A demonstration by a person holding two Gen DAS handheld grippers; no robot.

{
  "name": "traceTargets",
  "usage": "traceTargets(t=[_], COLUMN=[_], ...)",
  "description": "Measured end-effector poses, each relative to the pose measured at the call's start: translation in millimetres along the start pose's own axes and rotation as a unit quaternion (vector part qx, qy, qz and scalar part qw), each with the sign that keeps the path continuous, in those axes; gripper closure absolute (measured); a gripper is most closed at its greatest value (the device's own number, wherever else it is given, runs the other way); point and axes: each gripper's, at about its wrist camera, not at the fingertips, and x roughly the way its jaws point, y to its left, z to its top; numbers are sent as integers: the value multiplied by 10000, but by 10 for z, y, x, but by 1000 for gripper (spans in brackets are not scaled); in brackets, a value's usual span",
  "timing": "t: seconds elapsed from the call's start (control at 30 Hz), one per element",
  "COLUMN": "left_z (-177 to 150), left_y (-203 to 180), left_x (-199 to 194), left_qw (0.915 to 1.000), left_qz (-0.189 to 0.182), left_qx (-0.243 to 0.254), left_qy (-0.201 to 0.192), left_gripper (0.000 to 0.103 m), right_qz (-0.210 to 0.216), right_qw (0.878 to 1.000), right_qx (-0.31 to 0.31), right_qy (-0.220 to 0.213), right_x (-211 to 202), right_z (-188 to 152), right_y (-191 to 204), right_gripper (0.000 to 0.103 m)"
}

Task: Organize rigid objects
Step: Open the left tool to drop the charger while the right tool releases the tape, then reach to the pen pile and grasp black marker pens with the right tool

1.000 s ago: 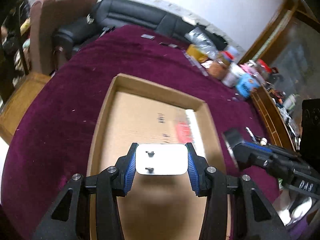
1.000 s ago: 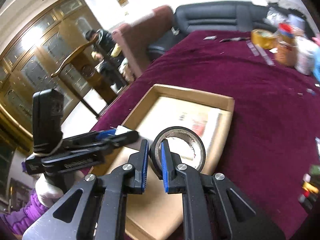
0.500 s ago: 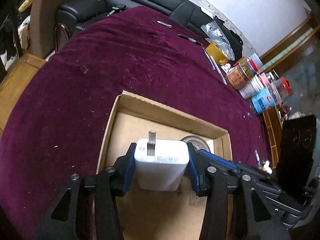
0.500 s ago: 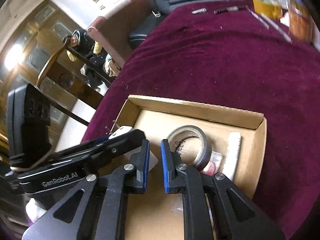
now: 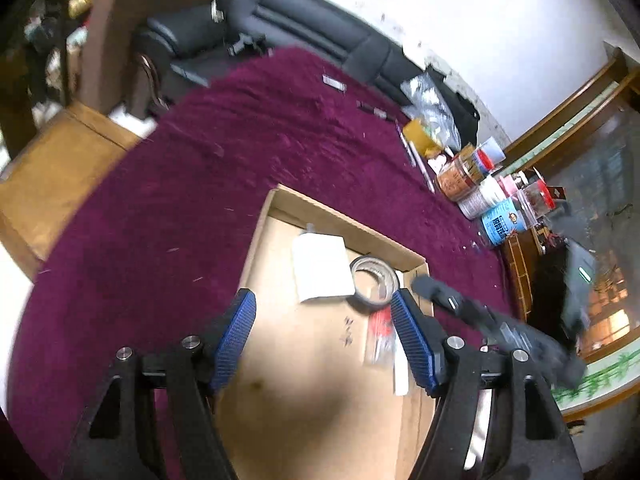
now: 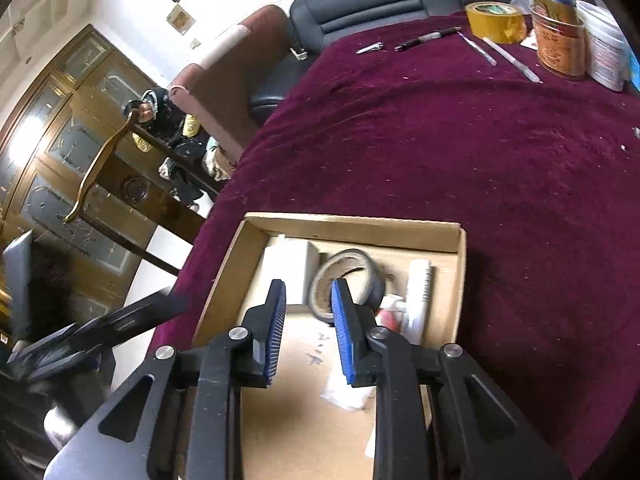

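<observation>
A shallow cardboard box (image 5: 340, 216) (image 6: 352, 222) lies on the maroon tablecloth. Inside it at the far end lie a white charger plug (image 5: 322, 272) (image 6: 290, 264), a dark tape roll (image 5: 374, 280) (image 6: 346, 280) beside it, and a white tube (image 6: 418, 296). My left gripper (image 5: 323, 314) is open wide and empty above the box, behind the plug. My right gripper (image 6: 307, 290) is open a little and empty, above the box just short of the tape roll.
Jars and cans (image 5: 480, 188) and a yellow tape roll (image 6: 496, 20) stand along the table's far right. Pens (image 6: 428, 36) lie near the far edge. A black sofa (image 5: 300, 32) and a chair (image 6: 224, 80) stand behind the table. A crumpled white scrap (image 6: 346, 392) lies in the box.
My left gripper has opened and let the white plug go into the box, then drawn back. My right gripper released the tape roll earlier and has pulled back slightly and opened a little.
</observation>
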Motion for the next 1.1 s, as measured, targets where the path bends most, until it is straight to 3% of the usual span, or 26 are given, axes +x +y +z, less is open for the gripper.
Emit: traceTargets(t=[0.2, 0.3, 0.37, 0.43, 0.5, 0.57, 0.67, 0.73, 0.8, 0.87, 1.03, 1.1], left_z=[-423, -550, -617, -701, -758, -830, -894, -938, -963, -996, -1063, -1083], left_y=[137, 229, 280, 322, 326, 367, 439, 480, 494, 477, 435, 415], left_x=[-570, -685, -718, -755, -752, -741, -687, -660, -681, -732, -743, -700], left_qw=[9968, 9947, 9943, 9943, 9942, 9941, 9951, 9956, 9957, 9952, 9945, 9951], left_qz=[222, 343, 318, 275, 278, 273, 160, 94, 107, 172, 218, 147], left_qx=[18, -64, -102, -53, -8, -18, -188, -332, -339, -263, -107, -132], left_qy=[-765, -963, -1009, -1031, -1041, -1053, -956, -867, -859, -930, -1019, -968], left_gripper=[38, 38, 38, 38, 38, 38, 38, 38, 38, 38, 38, 38], right_qz=[60, 231, 215, 129, -173, -364, -445, -198, -78, 62, -878, -1132], right_qw=[9988, 9974, 9977, 9994, 9997, 9991, 9989, 9989, 9985, 9991, 9956, 9932], right_qx=[283, 277, 294, 224, 113, 48, 92, 178, 184, 208, 35, 92], right_qy=[392, 631, 569, 221, -145, -233, 56, 395, 517, 372, -339, -240], right_x=[314, 466, 451, 286, 96, 48, 186, 386, 433, 372, 47, 76], right_z=[34, 37, 34, 44, 68, 91, 87, 63, 58, 63, 50, 29], right_y=[-65, 9, 33, 42, 31, 10, -21, -2, 46, 65, 32, -27], right_gripper=[82, 82, 82, 82, 82, 82, 82, 82, 82, 82, 82, 82])
